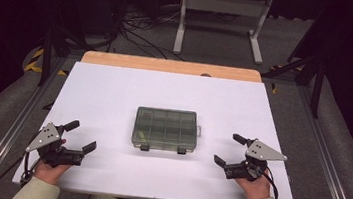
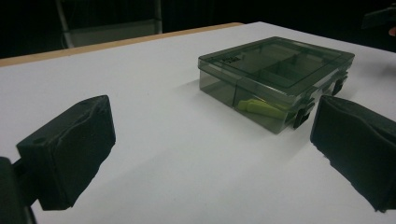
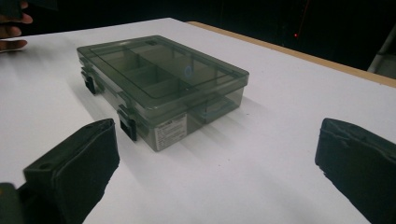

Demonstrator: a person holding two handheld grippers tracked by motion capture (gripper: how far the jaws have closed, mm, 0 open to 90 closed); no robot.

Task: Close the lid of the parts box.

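A smoky clear plastic compartment box [image 1: 165, 128] lies shut in the middle of the white table, its two black latches facing the person. Through its wall a yellow-green item [image 2: 258, 108] shows in one corner compartment. My left gripper [image 1: 81, 136] rests near the front left of the table, open and holding nothing, well left of the box [image 2: 275, 77]. My right gripper [image 1: 229, 149] rests at the front right, open and holding nothing, to the right of the box [image 3: 161, 81]. The jaws of both point inward toward the box.
The white table top [image 1: 115, 92] has a bare wooden strip [image 1: 170, 66] along its far edge. Beyond it stand a white metal frame [image 1: 221, 19] and cables on the dark floor. Metal rails run along both sides of the table.
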